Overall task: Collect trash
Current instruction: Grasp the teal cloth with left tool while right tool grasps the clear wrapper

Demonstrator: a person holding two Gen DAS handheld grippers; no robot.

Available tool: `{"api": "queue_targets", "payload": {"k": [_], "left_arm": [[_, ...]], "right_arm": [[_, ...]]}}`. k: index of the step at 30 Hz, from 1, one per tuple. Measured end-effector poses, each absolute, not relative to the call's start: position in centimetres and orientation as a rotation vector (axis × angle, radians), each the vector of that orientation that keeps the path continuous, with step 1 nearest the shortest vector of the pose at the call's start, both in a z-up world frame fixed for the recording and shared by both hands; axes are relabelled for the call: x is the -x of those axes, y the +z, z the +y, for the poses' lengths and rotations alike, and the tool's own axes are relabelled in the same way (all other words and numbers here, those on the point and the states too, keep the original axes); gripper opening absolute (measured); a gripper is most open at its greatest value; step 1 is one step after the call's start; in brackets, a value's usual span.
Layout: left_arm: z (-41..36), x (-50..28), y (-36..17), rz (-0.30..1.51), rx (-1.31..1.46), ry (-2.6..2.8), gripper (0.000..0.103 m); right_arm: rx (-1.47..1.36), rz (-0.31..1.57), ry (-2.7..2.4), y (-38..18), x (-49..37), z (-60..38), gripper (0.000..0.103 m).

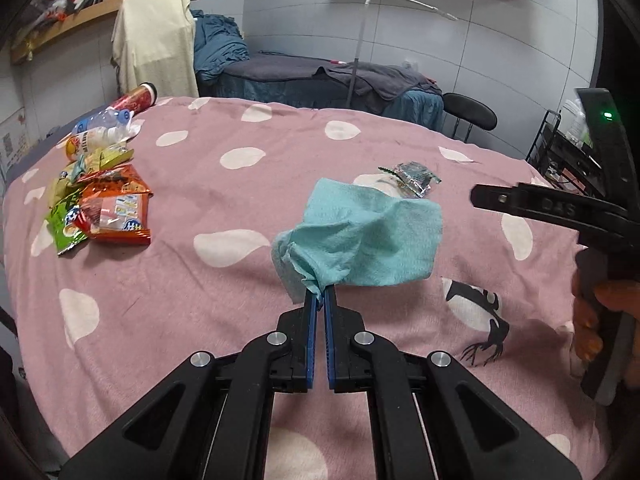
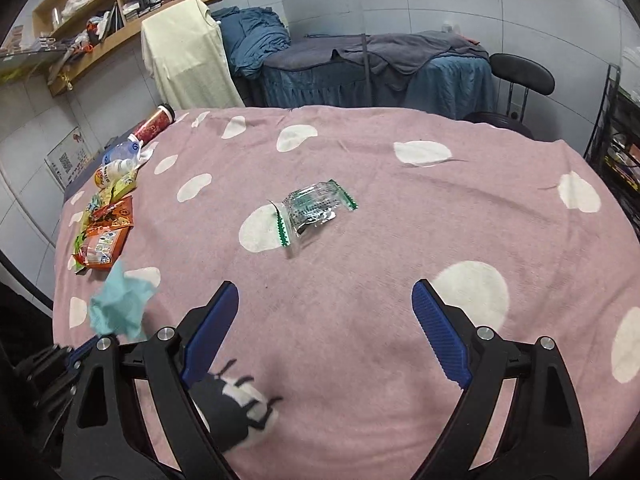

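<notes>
Fingers of the left gripper (image 1: 321, 294) pinch one corner of a teal tissue (image 1: 360, 236), which hangs limp and light above the pink blanket (image 1: 200, 300). Right gripper (image 2: 325, 298) stands wide apart, empty. Ahead of its tips lies a clear wrapper (image 2: 314, 210): thin, crinkly, probably slippery; best taken at a raised edge. Snack packets (image 1: 108, 204) lie far left.

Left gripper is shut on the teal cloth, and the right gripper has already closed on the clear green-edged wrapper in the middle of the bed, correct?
Not quite. The left gripper does pinch the teal cloth, but the right gripper is open and empty; the clear green-edged wrapper lies untouched on the pink blanket ahead, as the right wrist view shows.
</notes>
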State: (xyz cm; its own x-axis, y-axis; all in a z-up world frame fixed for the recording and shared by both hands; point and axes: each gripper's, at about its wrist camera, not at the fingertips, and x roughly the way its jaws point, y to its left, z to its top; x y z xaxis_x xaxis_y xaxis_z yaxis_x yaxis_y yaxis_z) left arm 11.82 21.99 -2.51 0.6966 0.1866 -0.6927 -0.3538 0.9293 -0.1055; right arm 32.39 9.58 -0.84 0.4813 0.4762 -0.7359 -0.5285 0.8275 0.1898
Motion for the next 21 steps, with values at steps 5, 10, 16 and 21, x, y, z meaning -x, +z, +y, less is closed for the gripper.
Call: {"api": "queue_targets", "payload": {"k": [5,10,16,21], "left_arm": [[21.9,-10.4,-2.5,0.738,0.239,0.317,0.005],[21.2,-9.2,-2.5,0.731,0.229,0.303,0.005],[20.8,-8.6,-3.1,0.743,0.228,0.291,0.005],[20.3,-8.9,-3.1,0.746,0.231,0.269,0.005]], "right_arm": [[0.134,0.919,0.597,-2.7,-35.4,14.9,0.088],[0.246,0.905,0.532,-4.1,-38.2,18.5,0.088],[0.316,0.920,0.499,-5.8,-40.4,20.1,0.063],[0.298,0.910,0.580,-5.2,-39.4,19.0,0.006]]}}
